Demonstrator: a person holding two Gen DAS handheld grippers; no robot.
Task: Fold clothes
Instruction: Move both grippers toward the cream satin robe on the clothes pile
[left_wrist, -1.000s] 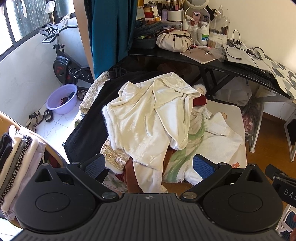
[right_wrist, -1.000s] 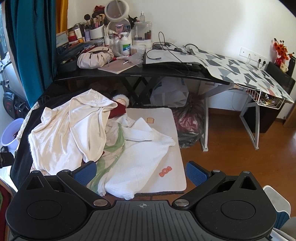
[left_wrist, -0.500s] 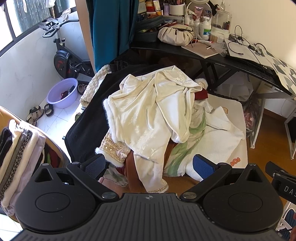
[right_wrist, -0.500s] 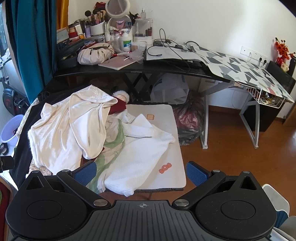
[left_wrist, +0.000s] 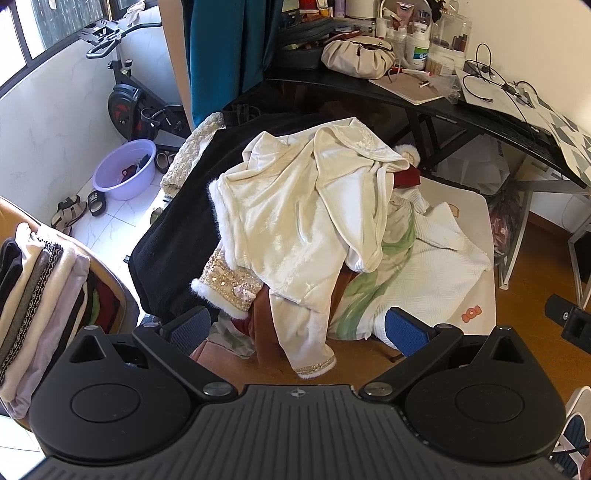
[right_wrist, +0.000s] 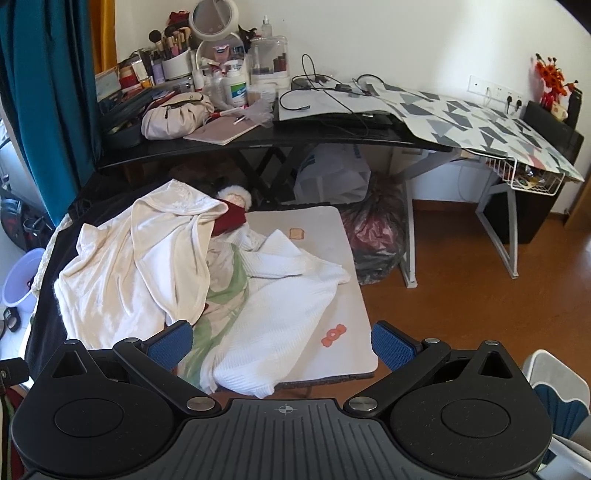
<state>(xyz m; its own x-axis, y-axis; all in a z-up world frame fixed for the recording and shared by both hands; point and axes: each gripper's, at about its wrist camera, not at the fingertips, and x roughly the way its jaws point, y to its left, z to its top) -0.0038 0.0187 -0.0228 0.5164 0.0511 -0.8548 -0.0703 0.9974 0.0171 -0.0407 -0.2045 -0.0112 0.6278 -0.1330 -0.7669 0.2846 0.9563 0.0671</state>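
Both tools hang above the near edge of a low table (right_wrist: 354, 258) heaped with unfolded clothes, each looking forward and down over the pile; the left gripper (left_wrist: 295, 330) has its blue-padded fingers (left_wrist: 404, 330) spread wide with nothing between them, and the right gripper (right_wrist: 282, 341) is likewise spread wide and holds nothing, its pads clear of the cloth below.

The long black desk (right_wrist: 258, 138) crowded with bottles, brushes and a beige pouch closes off the far side; a teal curtain (right_wrist: 44, 92) hangs at far left; bare wooden floor (right_wrist: 461, 295) lies open to the right of the table, with a dark plastic bag (right_wrist: 376, 236) under the desk at the table's far right corner.

On the table, a black garment (left_wrist: 173, 236) drapes over the left edge; a cream velvet robe with white fur trim (left_wrist: 295, 221) lies crumpled on top of the heap, one sleeve trailing over the near edge; a white waffle-knit cloth (right_wrist: 288, 317) spreads over the right half, just short of the right edge, leaving a strip of pale tabletop bare; a green-and-white patterned garment (right_wrist: 225, 291) shows between robe and white cloth; a dark red piece (right_wrist: 229, 218) peeks out at the far side.

At near left a stack of folded clothes (left_wrist: 33, 295) sits well apart from the pile; a lilac plastic basin (left_wrist: 125, 170) rests on the tiled floor beyond.
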